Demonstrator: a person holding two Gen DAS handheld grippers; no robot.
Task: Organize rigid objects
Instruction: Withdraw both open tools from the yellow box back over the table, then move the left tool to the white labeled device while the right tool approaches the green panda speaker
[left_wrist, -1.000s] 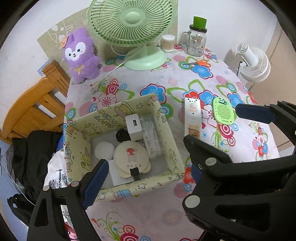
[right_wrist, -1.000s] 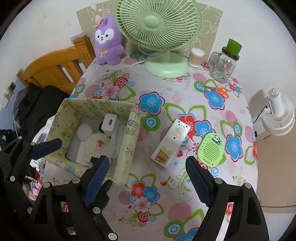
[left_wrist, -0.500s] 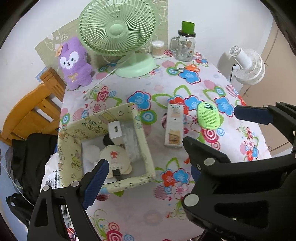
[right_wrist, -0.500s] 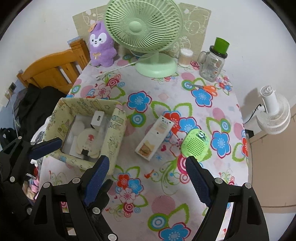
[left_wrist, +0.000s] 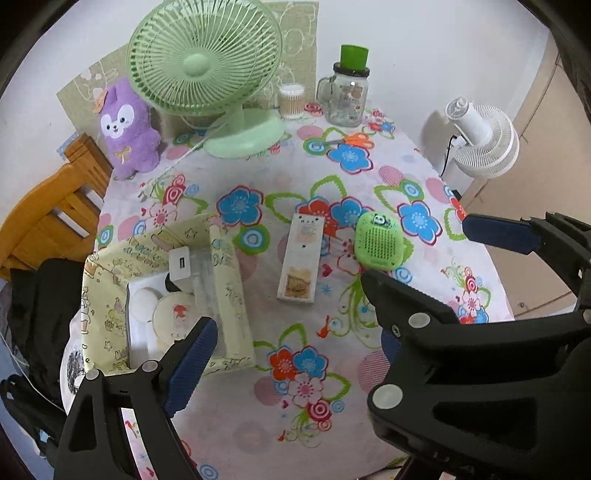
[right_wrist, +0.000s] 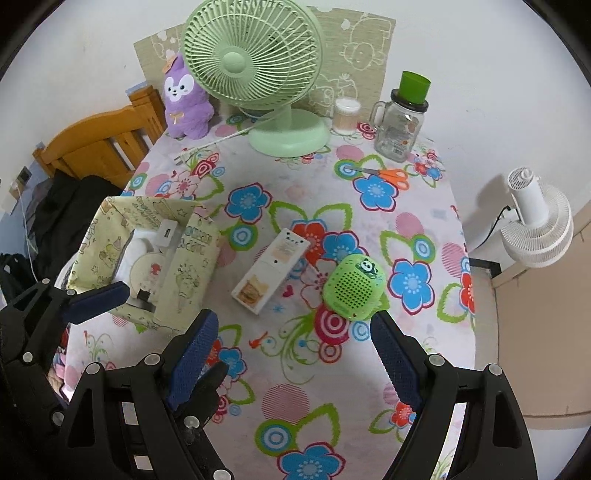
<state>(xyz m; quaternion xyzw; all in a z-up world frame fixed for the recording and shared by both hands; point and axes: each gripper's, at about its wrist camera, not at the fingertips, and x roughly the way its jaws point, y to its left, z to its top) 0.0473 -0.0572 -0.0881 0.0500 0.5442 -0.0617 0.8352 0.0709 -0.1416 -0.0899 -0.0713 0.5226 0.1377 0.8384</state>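
1. Comparing with a second ago, the yellow box (left_wrist: 166, 295) is seen lower and further left in both views, and more of the flowered counter (right_wrist: 295, 387) is shown.
2. Both claws are held apart and empty: the left claw (left_wrist: 280, 354) and the right claw (right_wrist: 291, 358) hang above the cloth.
3. The white remote (right_wrist: 271, 271) and green speaker (right_wrist: 352, 286) lie just beside each other, right of the box.
4. The box's contents are partly hidden by its near wall and a blue pad; the charger (left_wrist: 180, 264) stands out.
5. Open cloth is left near the front edge; the green fan (right_wrist: 255, 62) and jar (right_wrist: 400, 123) stand at the far edge.
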